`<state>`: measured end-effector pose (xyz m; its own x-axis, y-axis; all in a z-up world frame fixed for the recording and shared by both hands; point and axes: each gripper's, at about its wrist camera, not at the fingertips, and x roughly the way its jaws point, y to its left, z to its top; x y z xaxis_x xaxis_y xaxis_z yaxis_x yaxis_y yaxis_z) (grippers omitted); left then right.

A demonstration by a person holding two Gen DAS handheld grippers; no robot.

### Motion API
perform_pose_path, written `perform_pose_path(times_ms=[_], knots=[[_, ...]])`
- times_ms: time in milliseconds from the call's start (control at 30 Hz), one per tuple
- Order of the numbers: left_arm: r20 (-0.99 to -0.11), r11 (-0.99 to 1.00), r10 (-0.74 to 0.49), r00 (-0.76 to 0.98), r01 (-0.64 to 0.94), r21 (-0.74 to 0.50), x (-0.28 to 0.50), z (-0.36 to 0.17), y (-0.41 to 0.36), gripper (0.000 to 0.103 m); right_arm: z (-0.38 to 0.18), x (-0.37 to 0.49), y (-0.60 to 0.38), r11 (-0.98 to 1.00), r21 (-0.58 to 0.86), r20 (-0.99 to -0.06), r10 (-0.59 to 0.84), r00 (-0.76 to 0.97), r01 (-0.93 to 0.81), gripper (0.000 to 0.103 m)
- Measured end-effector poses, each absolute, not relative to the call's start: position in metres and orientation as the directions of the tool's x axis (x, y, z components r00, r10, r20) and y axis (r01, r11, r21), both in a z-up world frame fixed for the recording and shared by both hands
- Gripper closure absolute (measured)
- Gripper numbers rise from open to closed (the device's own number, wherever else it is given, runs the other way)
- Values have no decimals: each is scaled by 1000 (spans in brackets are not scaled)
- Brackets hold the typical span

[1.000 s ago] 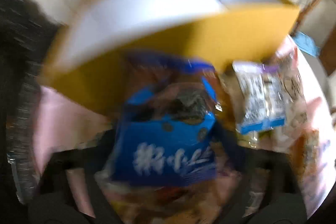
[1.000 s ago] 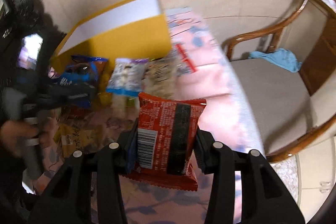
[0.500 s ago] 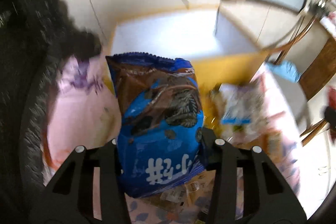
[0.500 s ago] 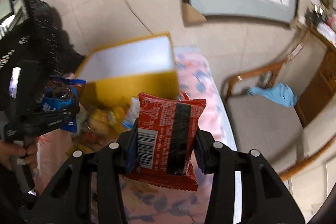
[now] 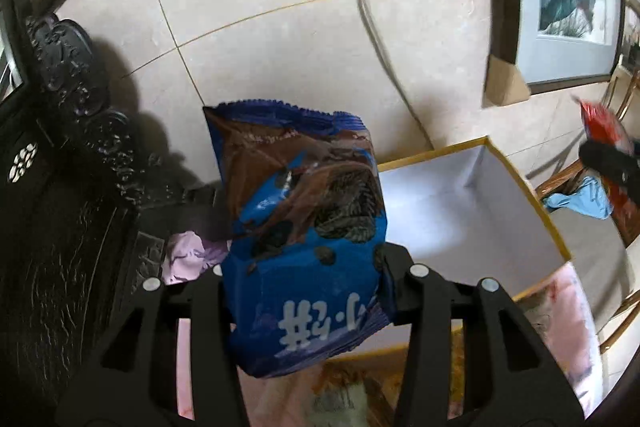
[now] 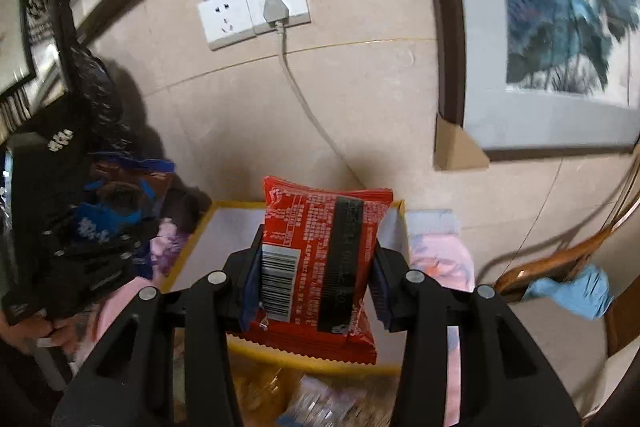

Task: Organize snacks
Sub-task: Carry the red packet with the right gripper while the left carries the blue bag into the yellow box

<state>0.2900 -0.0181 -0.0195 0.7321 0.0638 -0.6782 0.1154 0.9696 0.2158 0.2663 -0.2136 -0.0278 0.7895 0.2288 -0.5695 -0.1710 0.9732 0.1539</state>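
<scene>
My left gripper (image 5: 306, 291) clamps the blue packet (image 5: 304, 243); my right gripper (image 6: 312, 287) clamps the red packet (image 6: 320, 259), both above the yellow box (image 5: 556, 227). Light, crinkly, probably crushable: I hold each across its lower body.

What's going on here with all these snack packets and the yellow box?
A person holds a gripper in each hand, sorting snacks. The left gripper clamps a blue cookie packet; the right gripper clamps a red packet. Both hang over an open yellow box, which looks empty inside.
</scene>
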Motion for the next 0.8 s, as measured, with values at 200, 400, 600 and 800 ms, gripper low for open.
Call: perform_pose_path(times_ms=[200, 400, 600, 800], knots=[[-715, 986, -1, 699, 121, 116, 324, -46, -9, 57, -56, 299, -204, 976, 141, -624, 219, 750, -167, 55], [-624, 983, 147, 767, -45, 177, 312, -53, 14, 2, -81, 290, -203, 999, 5, -663, 36, 748, -44, 1], [-686, 977, 211, 697, -143, 155, 254, -80, 79, 2, -124, 215, -215, 994, 111, -740, 78, 669, 7, 1], [-796, 962, 263, 545, -209, 175, 201, -157, 133, 2, -211, 188, -197, 983, 172, -853, 114, 509, 68, 1]])
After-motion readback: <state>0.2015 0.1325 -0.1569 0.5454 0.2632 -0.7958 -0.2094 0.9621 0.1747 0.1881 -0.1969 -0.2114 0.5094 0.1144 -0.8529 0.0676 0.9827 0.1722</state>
